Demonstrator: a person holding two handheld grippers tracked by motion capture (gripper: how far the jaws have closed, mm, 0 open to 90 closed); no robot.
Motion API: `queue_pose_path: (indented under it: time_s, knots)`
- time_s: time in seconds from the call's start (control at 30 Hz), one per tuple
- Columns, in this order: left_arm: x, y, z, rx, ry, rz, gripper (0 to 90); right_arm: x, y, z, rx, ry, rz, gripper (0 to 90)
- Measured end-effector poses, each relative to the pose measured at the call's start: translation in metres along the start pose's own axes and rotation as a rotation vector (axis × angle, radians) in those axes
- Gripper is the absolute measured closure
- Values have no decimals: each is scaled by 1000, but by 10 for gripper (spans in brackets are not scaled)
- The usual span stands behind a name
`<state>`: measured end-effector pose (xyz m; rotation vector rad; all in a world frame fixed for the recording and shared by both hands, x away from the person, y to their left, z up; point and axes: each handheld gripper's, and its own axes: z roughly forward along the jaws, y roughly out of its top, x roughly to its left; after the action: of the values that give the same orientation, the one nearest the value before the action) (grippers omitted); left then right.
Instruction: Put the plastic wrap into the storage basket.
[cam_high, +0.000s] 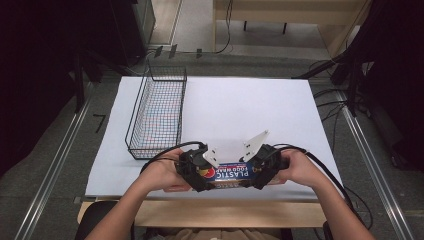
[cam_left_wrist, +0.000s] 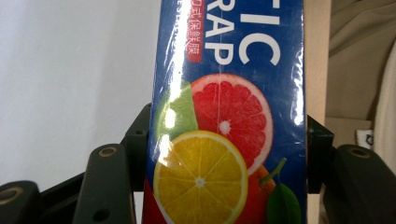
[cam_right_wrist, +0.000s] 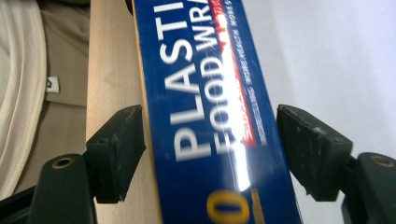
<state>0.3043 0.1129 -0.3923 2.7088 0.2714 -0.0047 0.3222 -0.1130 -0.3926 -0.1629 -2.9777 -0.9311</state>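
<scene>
Fingers of the left gripper (cam_left_wrist: 224, 154) clamped across one end of the long blue cardboard box of plastic food wrap (cam_high: 231, 175), pads pressing both long sides just at the printed citrus slices. Fingers of the right gripper (cam_right_wrist: 212, 154) spread wide, one on each side of the other end, with a clear gap between each pad and the carton wall, so no grip there. Box lying flat near the front edge of the white sheet-covered surface (cam_high: 240, 105), long axis running left to right between the two hands, lettering facing up. Both sets of fingers pointing inward along that axis, toward each other, left hand (cam_high: 160, 175) and right hand (cam_high: 300, 167) at opposite ends. Empty black wire mesh basket (cam_high: 157, 112) standing farther back and to the left, its long axis running away from the person, roughly at right angles to the box. Left hand the nearer one to the basket and the sole carrier at present. Likely next: lift by the left end, swing the carton through about a quarter turn to line up with the basket, watching the free right end for sag.
</scene>
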Motion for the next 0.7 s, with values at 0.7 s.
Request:
queue_pose_path:
  time_s: [0.7]
  knots:
    - [21,-15,-15,-4,41,-128,401,-27,-43,-52,-156,-211,139,213]
